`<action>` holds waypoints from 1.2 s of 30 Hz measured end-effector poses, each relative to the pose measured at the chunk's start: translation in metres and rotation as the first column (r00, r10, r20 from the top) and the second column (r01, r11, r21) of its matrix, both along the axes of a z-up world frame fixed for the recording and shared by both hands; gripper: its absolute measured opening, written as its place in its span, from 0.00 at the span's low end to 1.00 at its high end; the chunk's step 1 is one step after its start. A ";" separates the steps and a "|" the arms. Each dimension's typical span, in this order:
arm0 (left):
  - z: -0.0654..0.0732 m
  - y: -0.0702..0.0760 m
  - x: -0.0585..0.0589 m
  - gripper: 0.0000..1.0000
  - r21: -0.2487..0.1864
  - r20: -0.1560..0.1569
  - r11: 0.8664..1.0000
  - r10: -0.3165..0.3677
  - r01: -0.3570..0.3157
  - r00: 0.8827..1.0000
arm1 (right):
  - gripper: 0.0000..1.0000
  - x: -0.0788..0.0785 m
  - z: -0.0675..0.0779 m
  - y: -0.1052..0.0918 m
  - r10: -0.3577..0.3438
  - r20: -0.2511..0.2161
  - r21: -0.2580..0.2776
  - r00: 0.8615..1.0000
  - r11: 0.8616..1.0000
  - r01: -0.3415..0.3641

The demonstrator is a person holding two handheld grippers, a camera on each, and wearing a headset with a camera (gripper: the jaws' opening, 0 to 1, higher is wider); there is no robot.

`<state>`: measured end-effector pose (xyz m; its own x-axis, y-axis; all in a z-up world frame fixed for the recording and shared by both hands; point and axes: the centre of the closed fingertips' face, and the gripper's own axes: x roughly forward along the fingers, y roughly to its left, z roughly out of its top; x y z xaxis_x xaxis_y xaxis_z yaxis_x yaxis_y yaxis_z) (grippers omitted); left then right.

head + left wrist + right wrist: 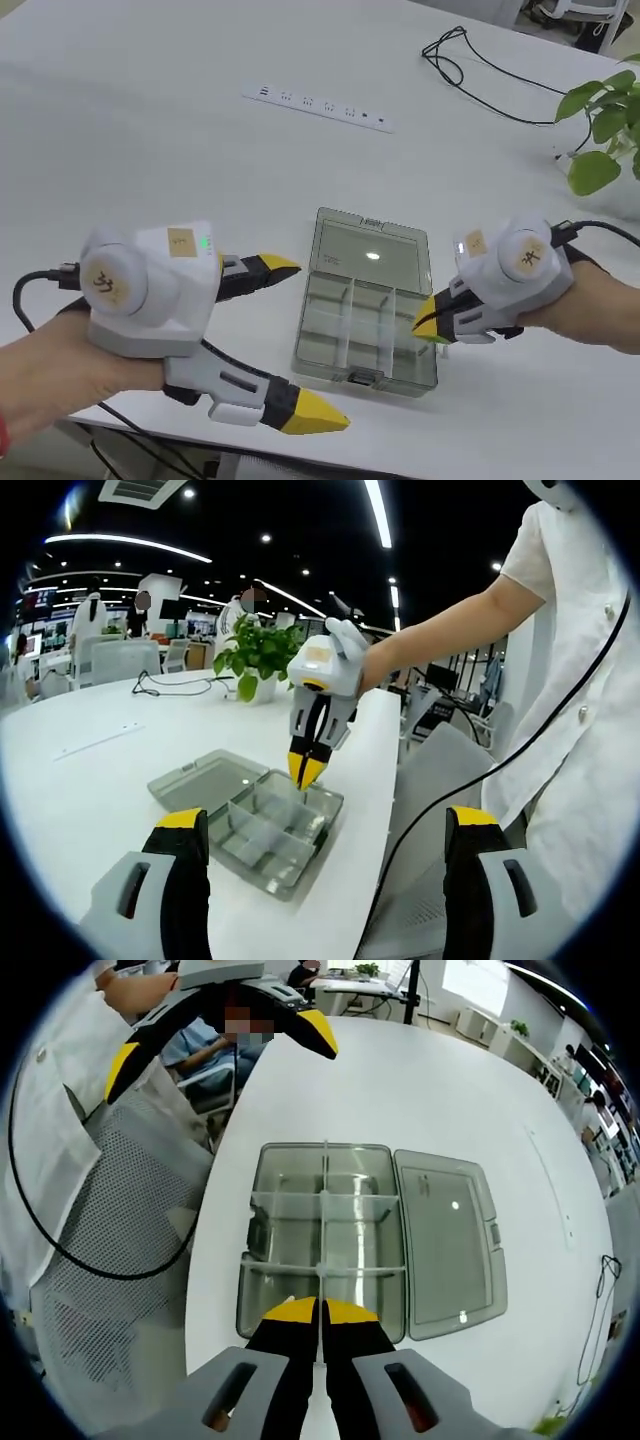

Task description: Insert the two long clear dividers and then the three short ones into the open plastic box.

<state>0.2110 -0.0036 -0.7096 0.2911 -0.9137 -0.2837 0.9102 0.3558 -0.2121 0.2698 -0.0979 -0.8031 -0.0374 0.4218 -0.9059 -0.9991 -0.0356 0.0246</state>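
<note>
The open clear plastic box point(365, 383) lies near the table's front edge, its lid point(370, 250) folded flat behind it. Clear dividers stand inside it and split it into compartments. My right gripper point(425, 325) is at the box's right rim, shut on a thin clear divider point(322, 1230) that runs edge-on across the middle of the box point(245, 1300), crossing two other dividers. In its own view the right gripper point(320, 1308) has its jaws pressed together on that strip. My left gripper point(298, 340) hovers wide open at the box's left side, holding nothing. The left gripper view has the left gripper point(325, 820) open, the box point(225, 855) and the right gripper point(305, 772).
A white power strip point(318, 106) lies further back on the white table. A black cable point(480, 75) loops at the back right, beside a green plant point(605, 125). The table's front edge runs just below the box. A person's white clothing point(570, 680) stands close on the right.
</note>
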 end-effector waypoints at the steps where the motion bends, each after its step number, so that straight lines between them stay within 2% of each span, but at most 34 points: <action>1: 0.000 0.000 0.000 1.00 0.001 -0.001 1.000 0.000 0.000 1.000 | 0.03 0.000 -0.002 0.000 0.003 0.002 -0.002 1.000 1.000 -0.003; 11: -0.002 0.002 0.001 1.00 0.010 -0.005 1.000 0.003 -0.003 1.000 | 0.03 0.000 -0.014 0.000 0.029 0.015 -0.043 0.999 0.999 -0.029; 25: -0.002 0.005 0.002 1.00 0.017 -0.004 1.000 0.005 -0.005 1.000 | 0.04 0.000 -0.013 -0.001 0.012 0.016 -0.047 1.000 0.999 -0.011; 29: -0.003 0.007 0.002 1.00 0.020 -0.006 1.000 0.010 -0.010 1.000 | 0.10 0.002 -0.003 -0.002 -0.023 0.017 -0.024 1.000 0.999 0.024; 36: -0.003 0.011 0.005 1.00 0.025 -0.008 1.000 0.015 -0.014 1.000 | 0.19 0.005 0.024 -0.010 -0.084 0.038 0.031 0.996 0.996 0.083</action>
